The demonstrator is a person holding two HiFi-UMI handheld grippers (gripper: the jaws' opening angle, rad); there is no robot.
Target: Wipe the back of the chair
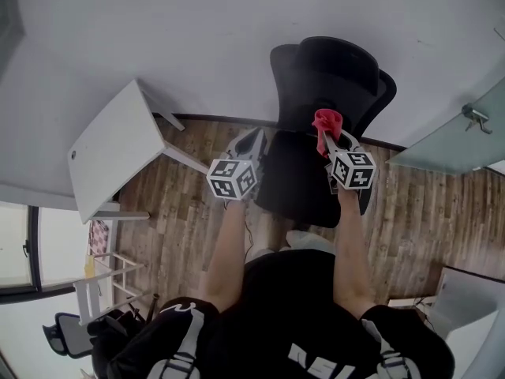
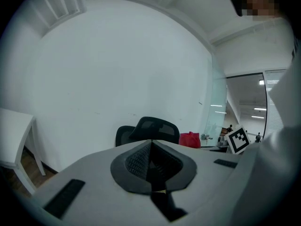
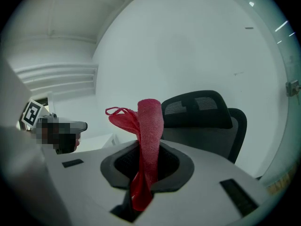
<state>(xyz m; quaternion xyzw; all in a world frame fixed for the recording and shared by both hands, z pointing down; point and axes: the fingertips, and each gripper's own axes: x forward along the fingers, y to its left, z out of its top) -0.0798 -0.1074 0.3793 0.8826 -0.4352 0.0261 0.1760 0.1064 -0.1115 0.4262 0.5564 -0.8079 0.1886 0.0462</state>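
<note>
Upright, red cloth (image 3: 149, 126) between clamped right gripper (image 3: 146, 160) jaws (left gripper (image 2: 151, 166) jaws together), chair (image 3: 202, 119) beyond.

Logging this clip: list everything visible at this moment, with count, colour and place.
office chair: 1, black, straight ahead of both grippers
cloth: 1, red, held up in front of the office chair
table: 1, white, left of the office chair
glass partition: 1, pale green, far right
rack: 1, white, lower left
second chair: 1, black, lower-left corner
floor: brown wood planks, under everything
left gripper: 1, grey-white, jaws together, nothing between them
right gripper: 1, grey-white, jaws shut on the cloth
forearms: 2, behind the grippers, bottom centre
</note>
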